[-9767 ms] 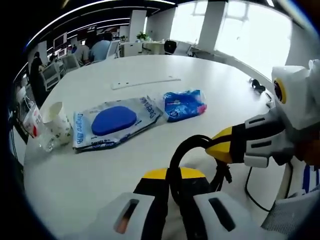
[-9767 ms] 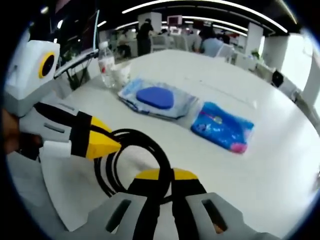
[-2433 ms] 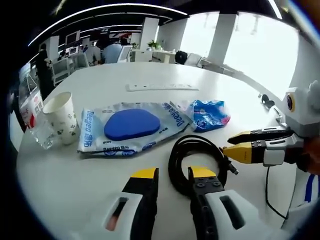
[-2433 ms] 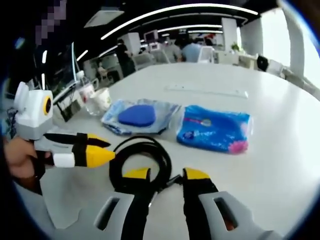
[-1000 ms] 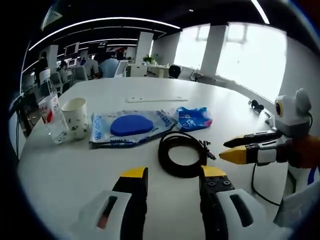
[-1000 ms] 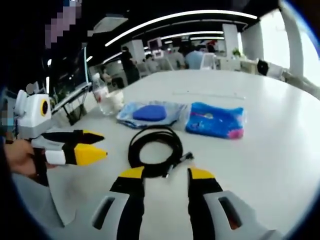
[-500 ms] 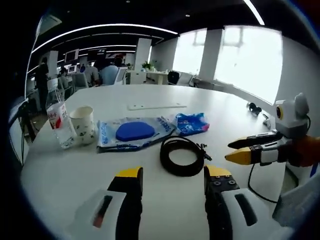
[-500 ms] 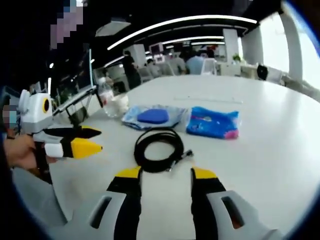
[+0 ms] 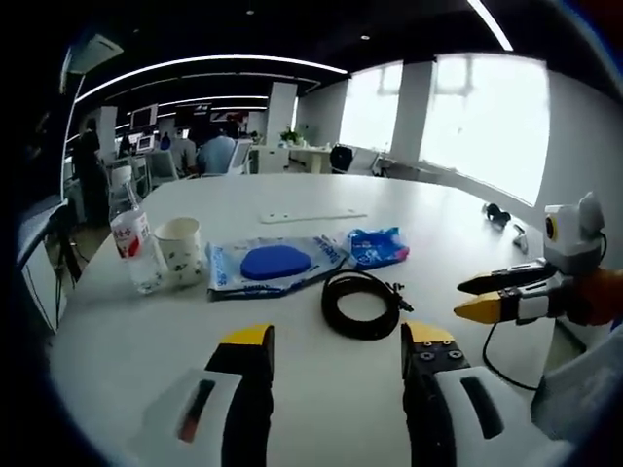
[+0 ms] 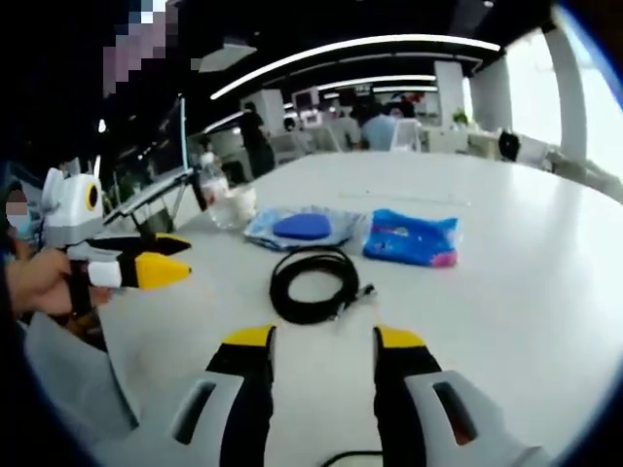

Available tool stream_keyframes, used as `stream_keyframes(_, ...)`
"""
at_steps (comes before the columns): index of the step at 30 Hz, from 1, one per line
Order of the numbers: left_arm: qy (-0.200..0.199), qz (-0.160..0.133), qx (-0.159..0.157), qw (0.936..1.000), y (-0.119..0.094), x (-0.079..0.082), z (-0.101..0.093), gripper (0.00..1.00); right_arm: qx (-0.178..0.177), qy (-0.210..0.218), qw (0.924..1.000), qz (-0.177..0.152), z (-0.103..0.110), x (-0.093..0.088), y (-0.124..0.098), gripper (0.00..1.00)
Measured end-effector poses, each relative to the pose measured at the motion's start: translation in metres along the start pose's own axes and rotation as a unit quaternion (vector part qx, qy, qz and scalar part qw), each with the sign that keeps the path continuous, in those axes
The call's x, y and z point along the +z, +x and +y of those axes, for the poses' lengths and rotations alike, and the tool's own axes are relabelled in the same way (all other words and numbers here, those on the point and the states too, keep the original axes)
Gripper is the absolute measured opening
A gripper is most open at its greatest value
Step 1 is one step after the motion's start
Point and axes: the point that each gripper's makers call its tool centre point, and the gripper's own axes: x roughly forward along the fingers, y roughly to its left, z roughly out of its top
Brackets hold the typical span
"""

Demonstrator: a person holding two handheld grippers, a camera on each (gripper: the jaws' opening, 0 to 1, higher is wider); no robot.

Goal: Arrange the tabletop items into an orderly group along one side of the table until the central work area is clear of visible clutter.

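A black rubbery cable (image 9: 361, 305) lies coiled in a round loop on the smooth white table (image 9: 117, 341), its plug end pointing toward the blue crinkly packet (image 9: 376, 246). Beside it sit a glossy wipes pack (image 9: 275, 265), paper cup (image 9: 179, 251) and clear plastic bottle (image 9: 129, 236). The left gripper (image 9: 336, 339) and right gripper (image 10: 316, 340) hover with jaws wide apart, holding nothing.
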Motion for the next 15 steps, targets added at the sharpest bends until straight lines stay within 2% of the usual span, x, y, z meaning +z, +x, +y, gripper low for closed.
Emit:
stream_keyframes(8,0.002,-0.009,0.004,0.9999,-0.007,0.001,0.003,0.53,-0.005,0.002,0.9999,-0.014,-0.001,0.011,-0.007,0.41)
stream_keyframes(10,0.018,-0.005,0.006,0.9998,-0.01,0.001,0.003,0.53,-0.008,-0.008,0.9994,-0.033,-0.001,0.018,-0.011,0.39)
stream_keyframes(15,0.009,-0.013,0.007,0.9998,-0.016,0.003,0.006,0.54,-0.011,-0.003,0.9995,-0.029,-0.001,0.015,-0.018,0.44)
